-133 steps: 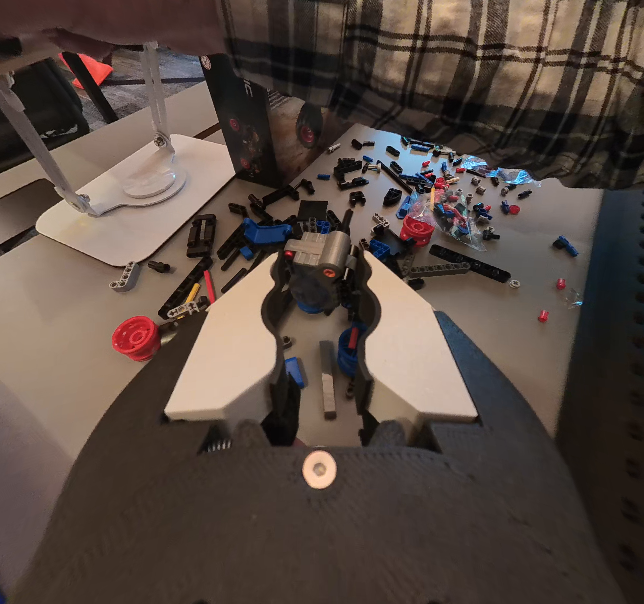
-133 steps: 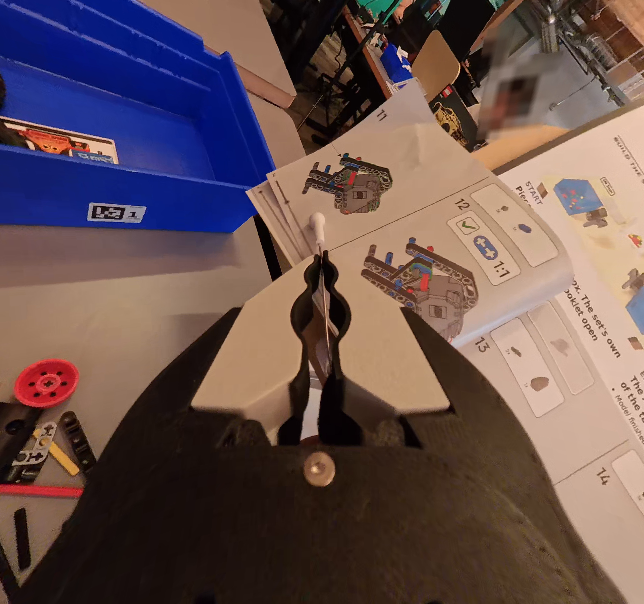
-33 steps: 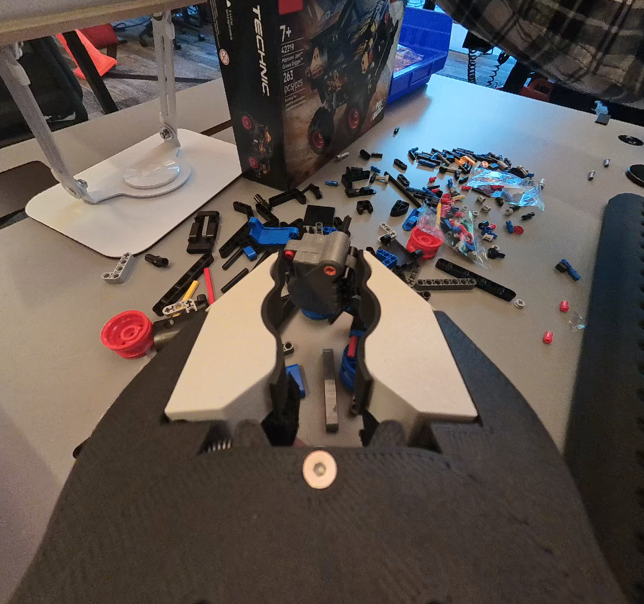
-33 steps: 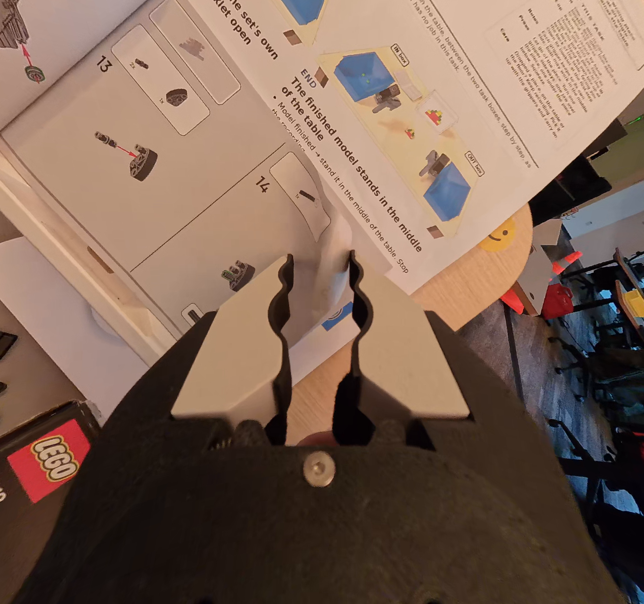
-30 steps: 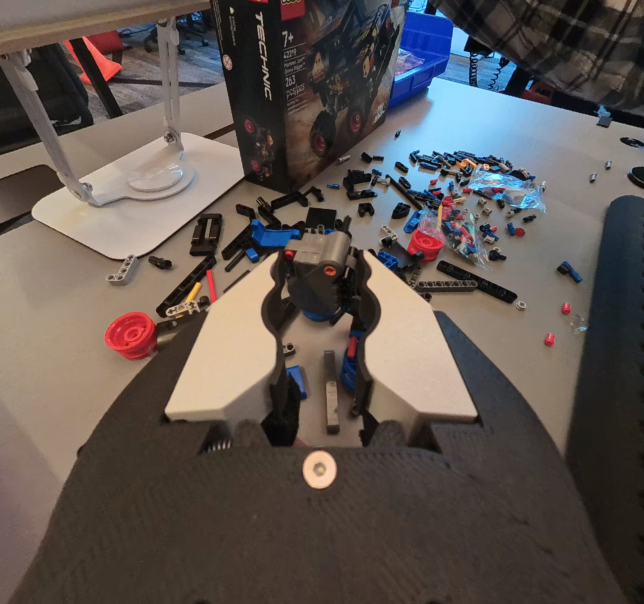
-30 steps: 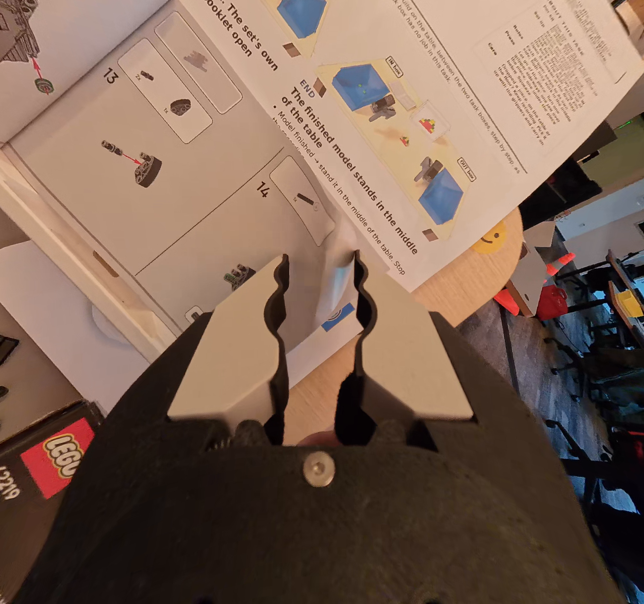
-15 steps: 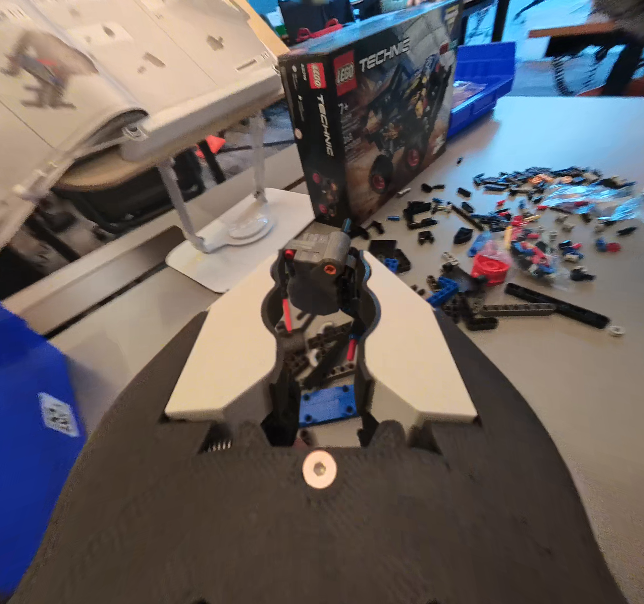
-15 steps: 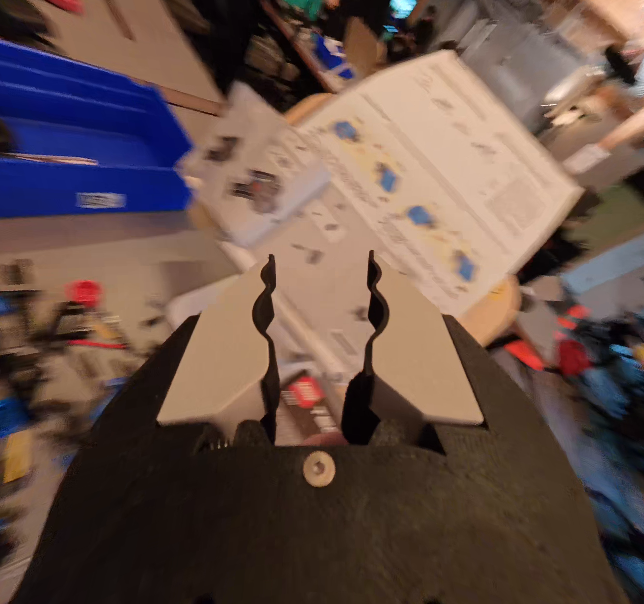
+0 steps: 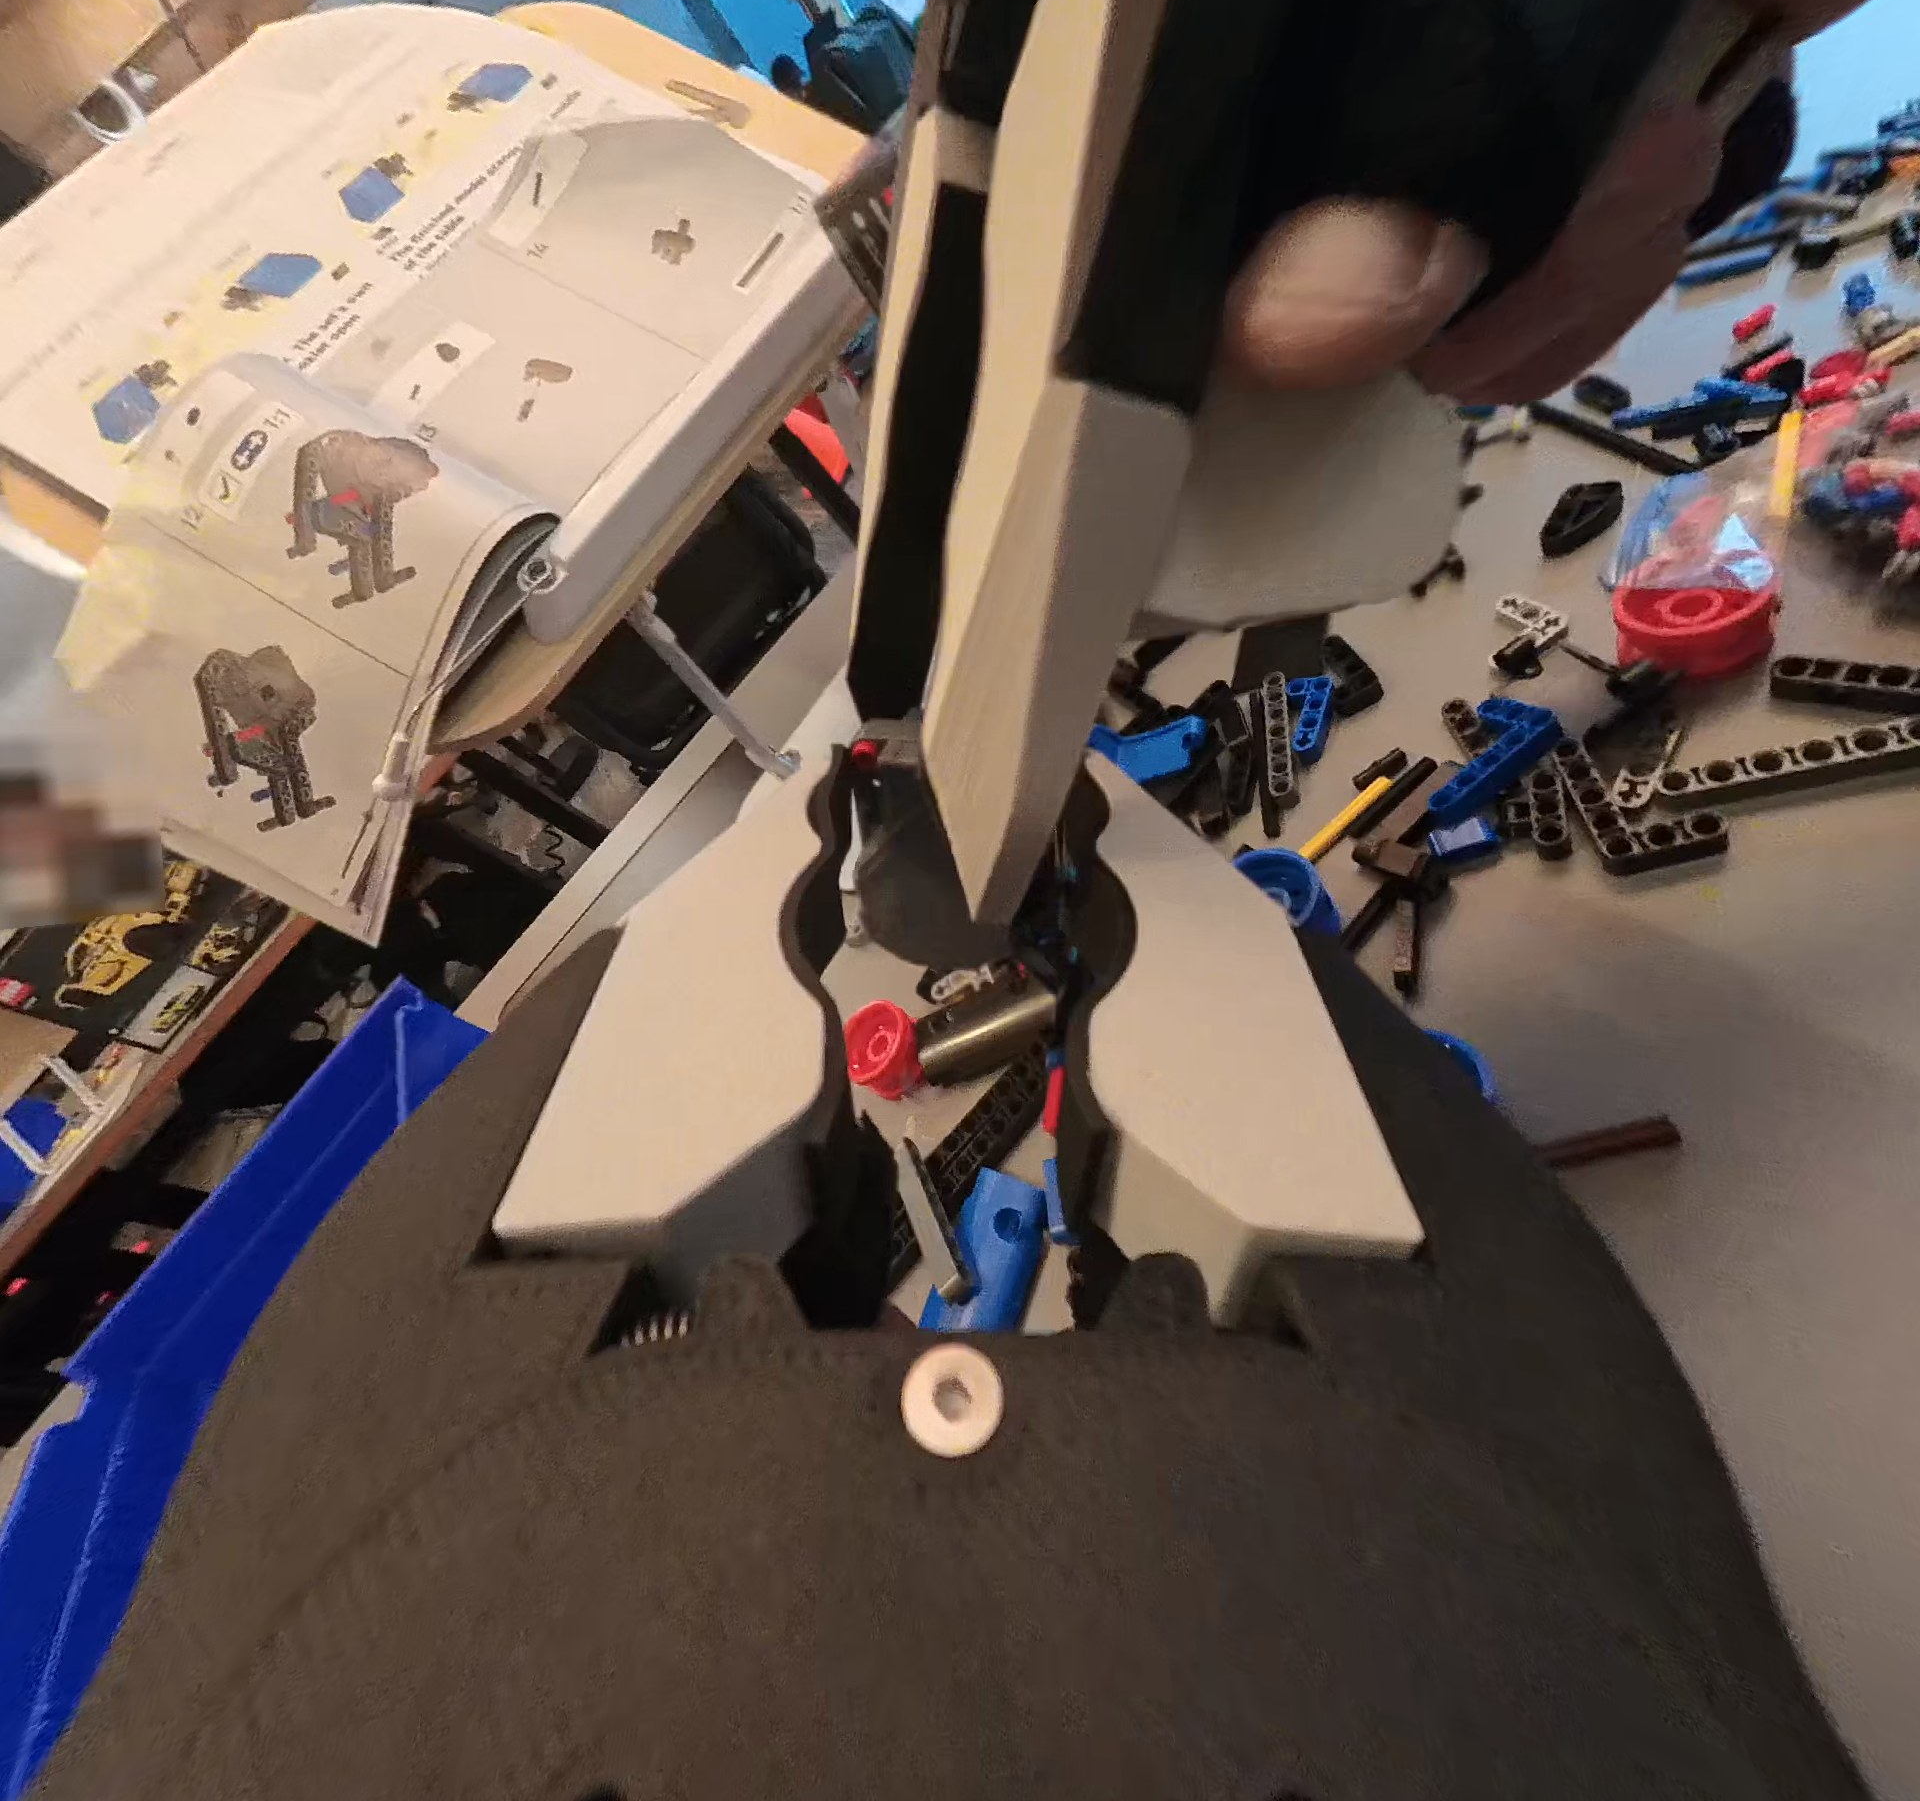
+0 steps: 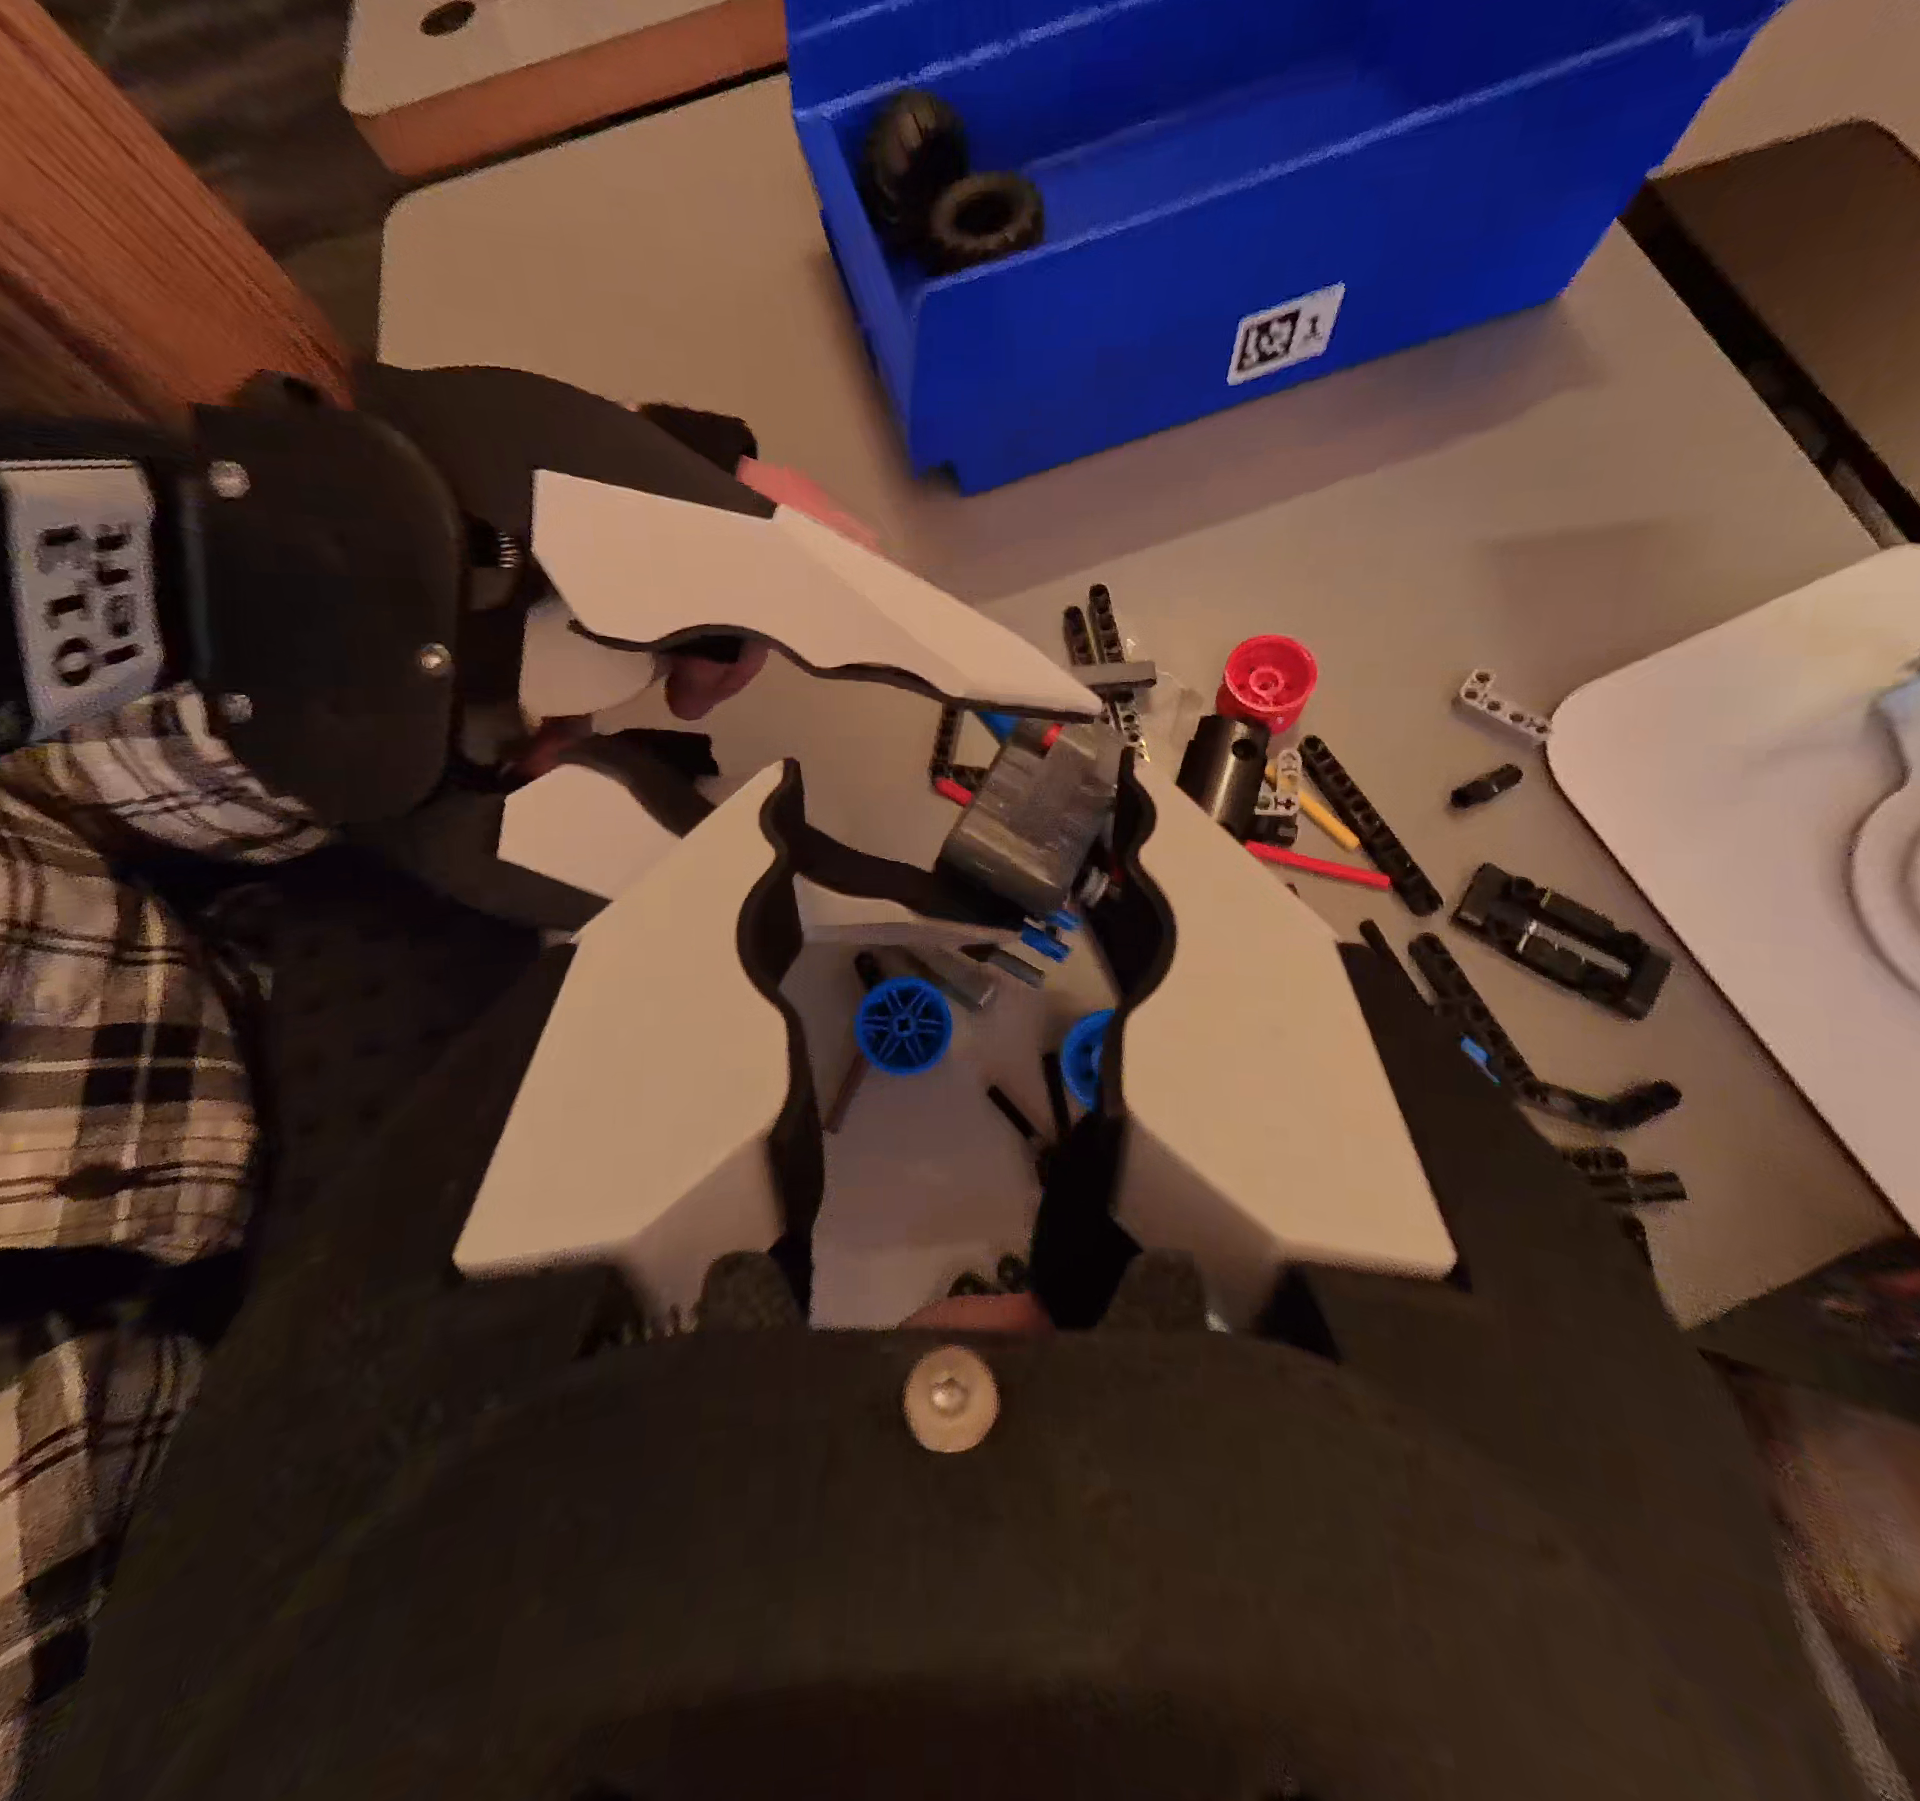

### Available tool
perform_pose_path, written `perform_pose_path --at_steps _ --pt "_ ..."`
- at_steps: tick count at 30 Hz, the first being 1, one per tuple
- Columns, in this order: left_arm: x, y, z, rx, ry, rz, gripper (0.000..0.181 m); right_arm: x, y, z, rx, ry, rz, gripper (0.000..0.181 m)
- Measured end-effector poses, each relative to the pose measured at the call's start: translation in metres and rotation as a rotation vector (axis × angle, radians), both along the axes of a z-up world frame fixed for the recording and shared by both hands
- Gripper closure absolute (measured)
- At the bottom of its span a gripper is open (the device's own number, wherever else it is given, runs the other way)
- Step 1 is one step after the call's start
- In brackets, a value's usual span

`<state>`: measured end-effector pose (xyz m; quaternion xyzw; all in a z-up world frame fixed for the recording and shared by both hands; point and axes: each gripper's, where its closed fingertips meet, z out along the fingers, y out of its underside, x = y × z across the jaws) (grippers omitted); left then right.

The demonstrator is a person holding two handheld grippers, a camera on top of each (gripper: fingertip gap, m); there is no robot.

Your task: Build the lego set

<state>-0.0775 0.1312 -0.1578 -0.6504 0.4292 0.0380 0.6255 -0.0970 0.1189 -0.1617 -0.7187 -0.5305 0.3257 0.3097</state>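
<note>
Left gripper (image 9: 971, 847) was clamped on the grey lego sub-assembly (image 10: 1034, 832), held at the fingertips, above the table (image 10: 623, 297). Right gripper (image 10: 961, 837) came in from above, jaws spread wide, nothing gripped. The sub-assembly sat at the tip of its right finger (image 10: 1226, 1003), near touching; actual contact couldn't be confirmed. In the left wrist view one right-gripper finger (image 9: 1029, 629) hid most of the sub-assembly. Loose parts lay below on the table: blue wheel (image 10: 902, 1024), red wheel (image 10: 1268, 683), black beams (image 10: 1371, 821). Blue bin (image 10: 1247, 193) behind held two black tyres (image 10: 951, 188). Instruction booklet (image 9: 416, 380) sat open on its stand, left of the grippers.
</note>
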Motion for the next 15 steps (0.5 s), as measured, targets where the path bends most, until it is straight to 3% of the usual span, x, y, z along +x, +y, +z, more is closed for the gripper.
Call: perform_pose_path --at_steps 7,12,15 --pt "0.017 -0.011 0.0 0.056 0.082 -0.049 0.143 0.005 0.005 -0.023 -0.048 0.007 -0.073 0.151" --pt "0.017 -0.01 0.002 0.046 0.044 -0.056 0.142 0.005 0.007 -0.018 -0.022 0.077 -0.091 0.153" --pt "0.011 -0.008 0.014 0.063 -0.034 -0.038 0.127 0.008 0.013 -0.009 -0.007 0.146 -0.132 0.154"
